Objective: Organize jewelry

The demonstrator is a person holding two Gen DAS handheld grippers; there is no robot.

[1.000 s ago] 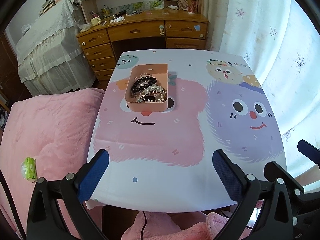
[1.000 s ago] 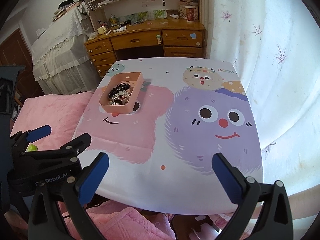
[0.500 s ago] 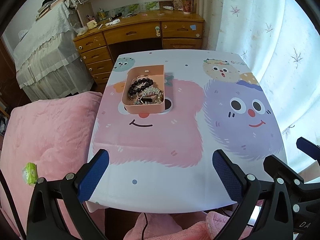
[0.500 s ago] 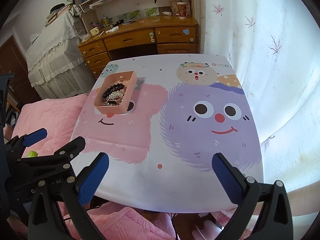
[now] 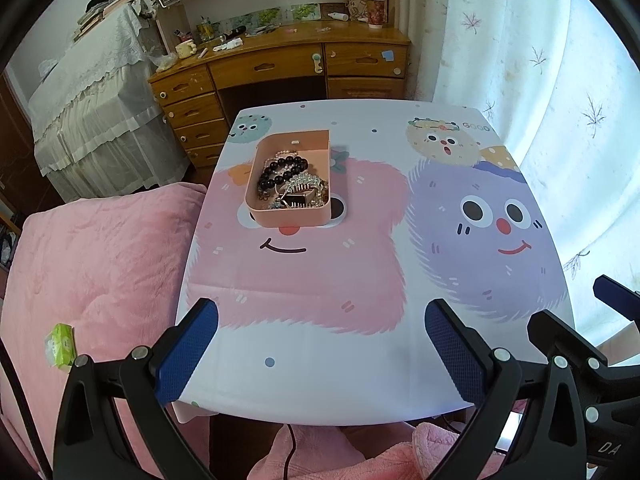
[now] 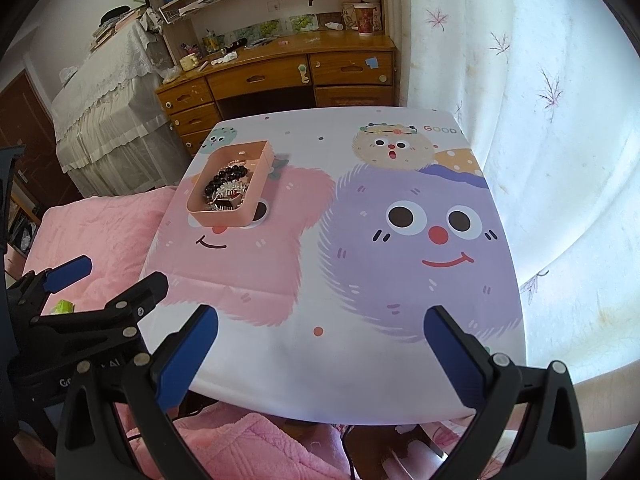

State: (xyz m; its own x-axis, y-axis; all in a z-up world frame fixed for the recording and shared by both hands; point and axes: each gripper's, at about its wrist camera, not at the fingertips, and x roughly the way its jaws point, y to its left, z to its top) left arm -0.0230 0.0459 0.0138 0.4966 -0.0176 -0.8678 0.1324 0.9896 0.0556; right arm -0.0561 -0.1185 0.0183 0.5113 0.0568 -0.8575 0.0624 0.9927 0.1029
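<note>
Because the jewelry [image 5: 291, 184] lies heaped in the pink tray [image 5: 288, 216] on the far left part of the table [image 5: 320, 384], your main risk is snagging: the black bead bracelet [image 5: 280, 170] looks tangled with the silver pieces [image 5: 306, 182], so lifting one may drag others out or tip the light tray. Both your left gripper [image 5: 320, 356] and right gripper [image 6: 320, 354] hang spread and empty over the near edge, well apart from the tray. Nothing blocks your reach; the pink bedding [image 5: 92, 264] lies just beside the table's left edge, where dropped pieces could vanish.
</note>
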